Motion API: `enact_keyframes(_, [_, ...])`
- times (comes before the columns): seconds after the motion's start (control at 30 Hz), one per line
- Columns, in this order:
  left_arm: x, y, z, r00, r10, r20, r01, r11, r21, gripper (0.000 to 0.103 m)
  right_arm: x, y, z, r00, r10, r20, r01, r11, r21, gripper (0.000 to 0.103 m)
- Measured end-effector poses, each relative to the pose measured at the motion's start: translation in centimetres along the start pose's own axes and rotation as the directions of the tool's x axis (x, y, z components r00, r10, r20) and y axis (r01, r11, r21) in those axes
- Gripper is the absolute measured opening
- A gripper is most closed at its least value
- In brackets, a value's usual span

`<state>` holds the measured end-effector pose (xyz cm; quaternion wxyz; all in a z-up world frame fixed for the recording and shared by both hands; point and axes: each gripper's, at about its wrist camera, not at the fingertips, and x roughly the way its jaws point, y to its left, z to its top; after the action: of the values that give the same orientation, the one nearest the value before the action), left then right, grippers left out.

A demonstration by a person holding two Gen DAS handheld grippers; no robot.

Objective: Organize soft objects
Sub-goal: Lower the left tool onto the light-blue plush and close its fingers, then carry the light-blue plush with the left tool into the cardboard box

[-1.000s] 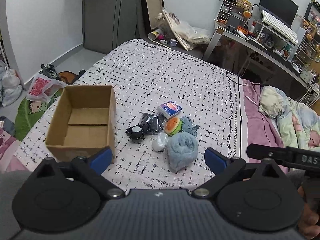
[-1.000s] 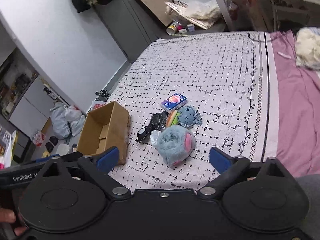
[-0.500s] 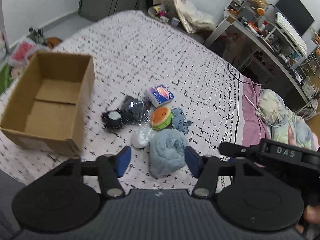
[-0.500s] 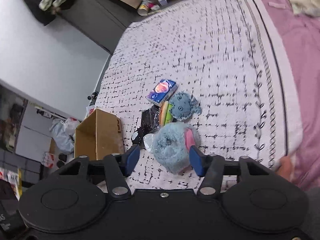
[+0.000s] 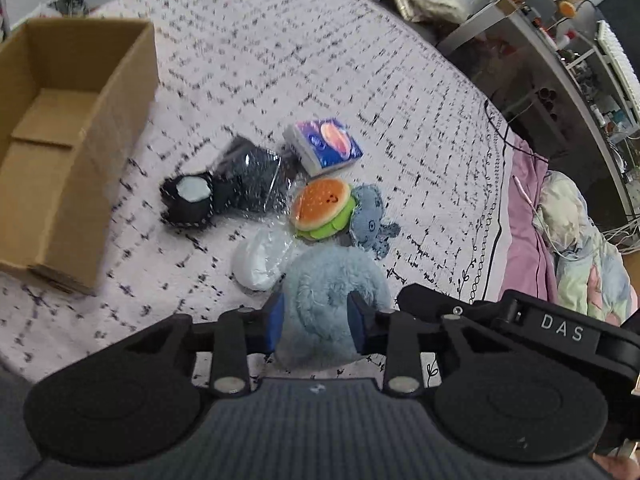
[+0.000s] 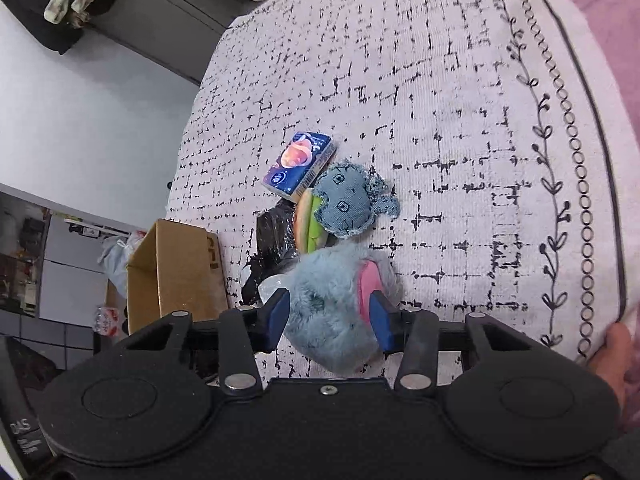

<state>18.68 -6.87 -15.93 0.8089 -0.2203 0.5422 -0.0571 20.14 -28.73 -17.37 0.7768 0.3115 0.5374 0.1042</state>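
Bedding is taking up almost everything under you: a white bedspread (image 5: 340, 60) with a broken black grid is covering the bed, and a pink sheet (image 5: 528, 216) is showing along its right side. A grey desk (image 5: 532, 36) crowded with small items is standing past the far right corner, and a dark wardrobe (image 6: 160, 4) is rising against the white wall beyond the far end.

Your soft things are lying bunched mid-bed: a burger plush (image 5: 322, 208), a denim octopus (image 6: 352, 204), a tissue pack (image 5: 324, 144), a black bagged item (image 5: 248, 188) and a small white bundle (image 5: 258, 258). The open cardboard box (image 5: 60, 128) is sitting to their left, near the bed's left edge (bags are lying on the floor below it).

Your left gripper (image 5: 316, 320) is squeezing the fluffy blue plush (image 5: 328, 300) from both sides, the pads denting its fur. Your right gripper (image 6: 330, 314) is closing on the same plush too, its pads touching the fur and pink patch.

Bare bedspread is stretching wide beyond and right of the pile.
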Motion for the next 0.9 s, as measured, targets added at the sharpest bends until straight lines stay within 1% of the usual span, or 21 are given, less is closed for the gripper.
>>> enact_keyframes(0.13, [1.8,0.6,0.2,0.999,0.007,-0.036,-0.008,0.999,-0.042,0.032,1.1,-1.1,0.5,0.999,0.011,-0.036,-0.009,0.999,0.038,0.044])
enact_keyframes(0.2, [2.6,1.0,0.2,0.999,0.002,-0.053,-0.005,0.997,-0.071,0.032,1.8,-1.4,0.5,0.996,0.044,-0.075,-0.040,0.997,0.059,0.044])
enact_keyframes(0.23, [2.9,1.1,0.1,0.998,0.002,-0.059,-0.007,0.997,-0.075,0.031,2.2,-1.6,0.5,0.994,0.049,-0.096,-0.042,0.997,0.069,0.044])
enact_keyframes(0.3, [3.4,1.3,0.0,0.998,-0.003,-0.061,-0.002,0.996,-0.085,0.031,2.6,-1.8,0.6,0.994,0.028,-0.103,-0.021,0.997,0.067,0.044])
enact_keyframes(0.4, [3.7,2.0,0.0,0.998,-0.030,-0.061,0.022,0.991,-0.135,0.031,3.4,-2.1,0.7,0.994,0.005,-0.112,0.004,0.997,0.080,0.044])
enact_keyframes(0.43, [3.8,2.2,0.0,0.997,-0.037,-0.061,0.028,0.988,-0.152,0.031,3.8,-2.2,0.8,0.993,-0.006,-0.120,0.017,0.996,0.085,0.043])
enact_keyframes(0.47, [3.9,2.3,0.0,0.998,-0.043,-0.054,0.034,0.987,-0.159,0.027,4.1,-2.1,0.9,0.991,-0.009,-0.131,0.020,0.996,0.088,0.039])
enact_keyframes(0.5, [3.9,2.3,0.0,0.998,-0.041,-0.047,0.033,0.987,-0.158,0.027,4.3,-2.1,0.9,0.991,-0.002,-0.135,0.013,0.996,0.083,0.036])
enact_keyframes(0.53, [3.8,2.2,0.0,0.999,-0.036,-0.040,0.029,0.986,-0.162,0.025,4.4,-1.9,0.9,0.991,-0.009,-0.132,0.018,0.997,0.069,0.035])
enact_keyframes(0.6, [3.6,2.3,0.0,0.999,-0.044,-0.026,0.039,0.984,-0.173,0.023,4.5,-1.9,0.8,0.992,-0.022,-0.127,0.030,0.998,0.060,0.026])
enact_keyframes(0.67, [3.1,2.2,-0.1,0.999,-0.050,-0.002,0.049,0.984,-0.171,0.022,4.0,-1.8,0.8,0.993,-0.011,-0.114,0.017,0.998,0.054,0.024])
enact_keyframes(0.73, [2.5,1.9,-0.1,0.998,-0.057,0.020,0.059,0.987,-0.152,0.022,3.3,-1.4,0.6,0.996,-0.007,-0.087,0.008,1.000,0.018,0.023])
enact_keyframes(0.83, [1.1,1.1,-0.3,0.997,-0.044,0.064,0.050,0.994,-0.094,0.022,2.6,-0.6,0.4,0.998,0.009,-0.064,-0.010,1.000,-0.011,0.022])
enact_keyframes(0.9, [0.2,1.0,-0.4,0.995,-0.052,0.081,0.059,0.994,-0.093,0.022,1.8,-0.2,0.2,0.999,0.020,-0.038,-0.022,0.999,-0.035,0.021])
